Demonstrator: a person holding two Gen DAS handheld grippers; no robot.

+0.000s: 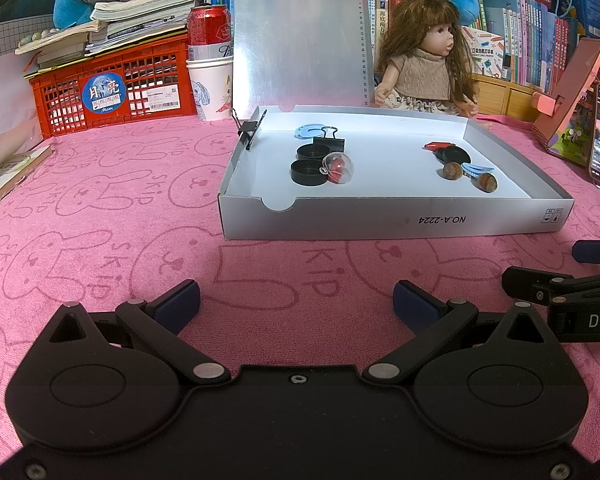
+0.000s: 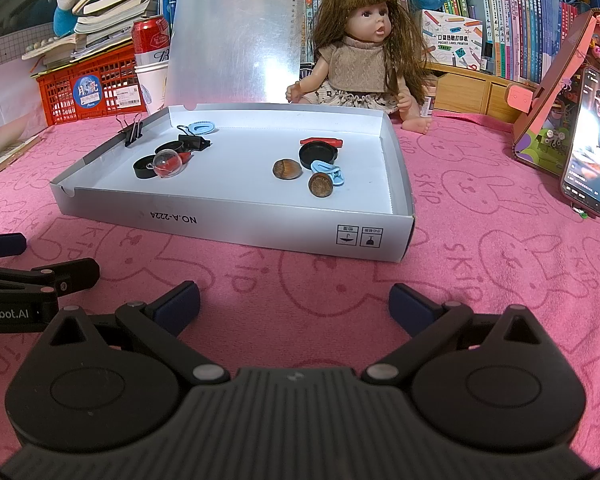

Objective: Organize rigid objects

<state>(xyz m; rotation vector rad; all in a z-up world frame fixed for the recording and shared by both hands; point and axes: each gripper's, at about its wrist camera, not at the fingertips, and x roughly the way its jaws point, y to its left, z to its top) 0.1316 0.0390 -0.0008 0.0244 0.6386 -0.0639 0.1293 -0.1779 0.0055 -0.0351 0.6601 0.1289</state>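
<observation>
A shallow white box [image 1: 396,222] [image 2: 236,220] lies on the pink cloth. At its left lie two black caps [image 1: 309,172] [image 2: 145,168], a clear capsule with a red piece [image 1: 339,167] [image 2: 168,164], a black binder clip [image 1: 329,142] [image 2: 194,142] and a blue clip [image 1: 309,131] [image 2: 201,127]. At its right lie two brown nuts [image 1: 453,170] [image 2: 287,169], a blue clip [image 1: 476,169] [image 2: 329,170], a black cap [image 1: 456,155] [image 2: 318,155] and a red piece [image 1: 440,145] [image 2: 322,142]. My left gripper [image 1: 296,304] and right gripper [image 2: 294,304] are open and empty, in front of the box.
A binder clip [image 1: 247,130] [image 2: 132,130] grips the box's left wall. Behind stand a doll [image 1: 424,60] [image 2: 364,52], a red crate [image 1: 112,88], a can in a paper cup [image 1: 210,40], and books. A phone on a stand [image 2: 588,148] is at the right.
</observation>
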